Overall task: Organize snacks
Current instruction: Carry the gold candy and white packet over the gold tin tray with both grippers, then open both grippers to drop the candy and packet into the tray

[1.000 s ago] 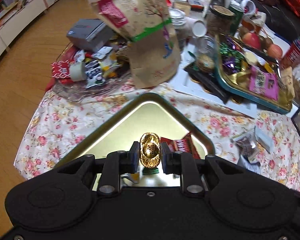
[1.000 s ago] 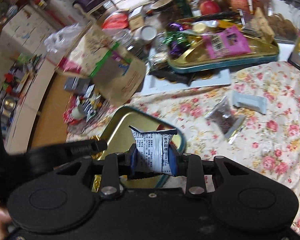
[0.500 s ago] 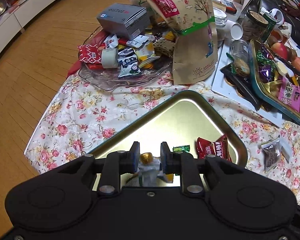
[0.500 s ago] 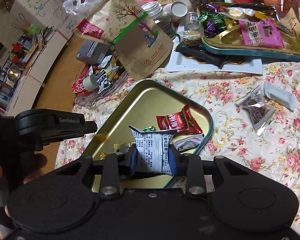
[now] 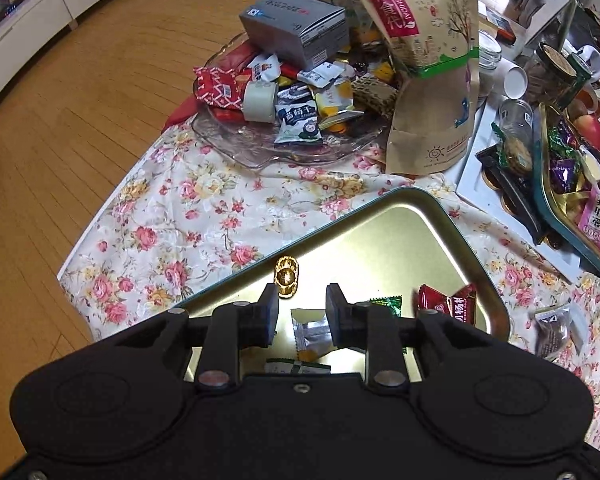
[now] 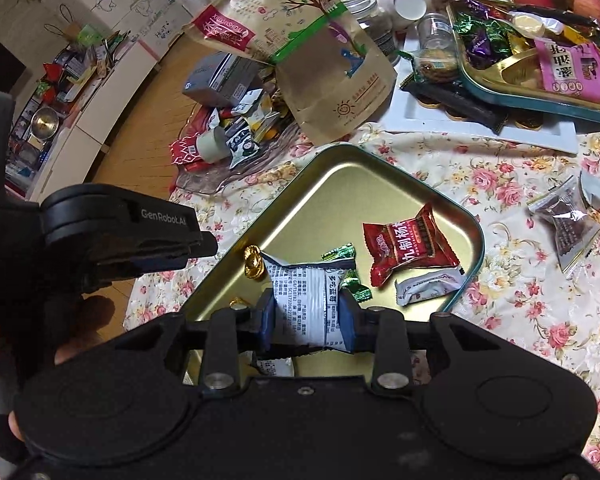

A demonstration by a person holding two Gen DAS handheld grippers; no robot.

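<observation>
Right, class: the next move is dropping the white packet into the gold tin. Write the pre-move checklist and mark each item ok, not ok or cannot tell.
1. Right gripper shut on the white packet: ok.
2. Packet is above the gold tin, not the tablecloth: ok.
3. Left gripper open and holding nothing: ok.
4. Gold ingot candy lies in the tin: ok.
5. Bare tin floor to land on beside the red packet: ok.
6. Height of the packet above the tin floor: cannot tell.

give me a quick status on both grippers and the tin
Left hand-held gripper open, empty. Right hand-held gripper shut on white packet, over gold tin. Gold candy in tin. Nothing blocking.
</observation>
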